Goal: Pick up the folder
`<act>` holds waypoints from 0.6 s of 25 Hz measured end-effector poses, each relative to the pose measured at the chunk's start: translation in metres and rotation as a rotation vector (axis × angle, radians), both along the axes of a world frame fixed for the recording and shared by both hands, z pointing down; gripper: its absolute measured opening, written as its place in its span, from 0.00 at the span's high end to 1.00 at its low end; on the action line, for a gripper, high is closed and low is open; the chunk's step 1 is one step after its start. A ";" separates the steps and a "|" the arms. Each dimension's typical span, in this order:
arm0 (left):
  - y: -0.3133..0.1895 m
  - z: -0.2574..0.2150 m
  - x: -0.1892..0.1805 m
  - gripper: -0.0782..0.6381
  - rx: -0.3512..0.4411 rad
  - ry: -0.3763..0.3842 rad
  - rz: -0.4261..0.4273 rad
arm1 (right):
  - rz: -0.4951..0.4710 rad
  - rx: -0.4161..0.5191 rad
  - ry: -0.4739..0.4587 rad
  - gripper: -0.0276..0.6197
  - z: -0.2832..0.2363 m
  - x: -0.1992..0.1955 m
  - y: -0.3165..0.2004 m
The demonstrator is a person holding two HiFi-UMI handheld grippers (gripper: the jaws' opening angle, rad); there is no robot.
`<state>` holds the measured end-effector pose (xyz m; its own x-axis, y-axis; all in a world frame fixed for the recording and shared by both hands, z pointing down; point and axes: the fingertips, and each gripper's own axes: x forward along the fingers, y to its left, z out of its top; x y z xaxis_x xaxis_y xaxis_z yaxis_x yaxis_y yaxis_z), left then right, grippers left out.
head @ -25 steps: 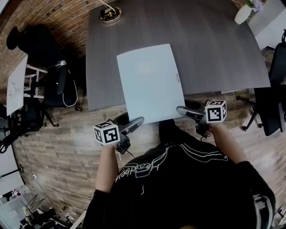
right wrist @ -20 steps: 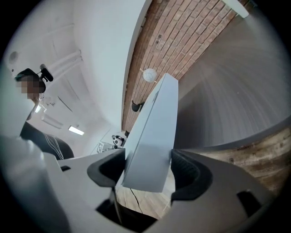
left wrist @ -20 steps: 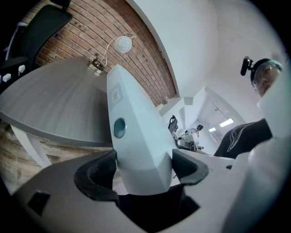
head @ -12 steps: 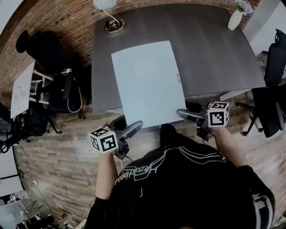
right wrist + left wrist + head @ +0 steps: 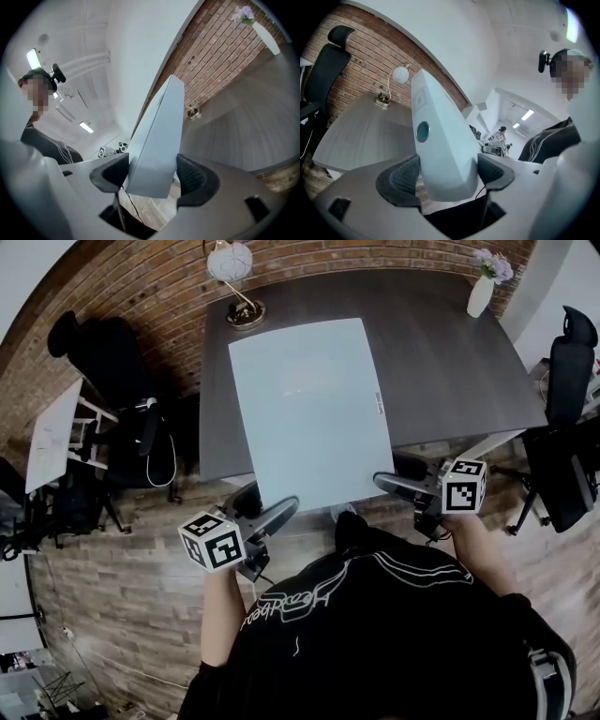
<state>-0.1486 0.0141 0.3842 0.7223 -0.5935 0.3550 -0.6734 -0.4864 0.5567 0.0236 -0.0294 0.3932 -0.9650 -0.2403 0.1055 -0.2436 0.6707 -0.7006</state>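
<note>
1. The left gripper (image 5: pixel 447 173) is pinching the folder (image 5: pixel 309 409) at its near left corner, one pad pressed against each face.
2. The right gripper (image 5: pixel 152 174) pinches the near right corner the same way.
3. From both grippers the pale folder reaches forward and slants upward, held above the dark surface (image 5: pixel 450 362). Its near edge overhangs the surface's edge on the person's side.
4. Ahead of the left gripper, past the folder's far edge, a lamp (image 5: pixel 232 262) stands on the surface.
5. Far ahead and to the right of the right gripper stands a white vase (image 5: pixel 480 296) with flowers.
</note>
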 end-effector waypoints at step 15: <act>0.007 -0.014 -0.004 0.37 0.026 -0.005 -0.014 | 0.001 0.031 -0.003 0.53 -0.016 -0.005 0.005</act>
<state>-0.1525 0.0211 0.3703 0.7119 -0.6126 0.3434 -0.6832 -0.4910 0.5405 0.0189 -0.0247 0.3773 -0.9650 -0.2444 0.0955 -0.2425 0.6916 -0.6804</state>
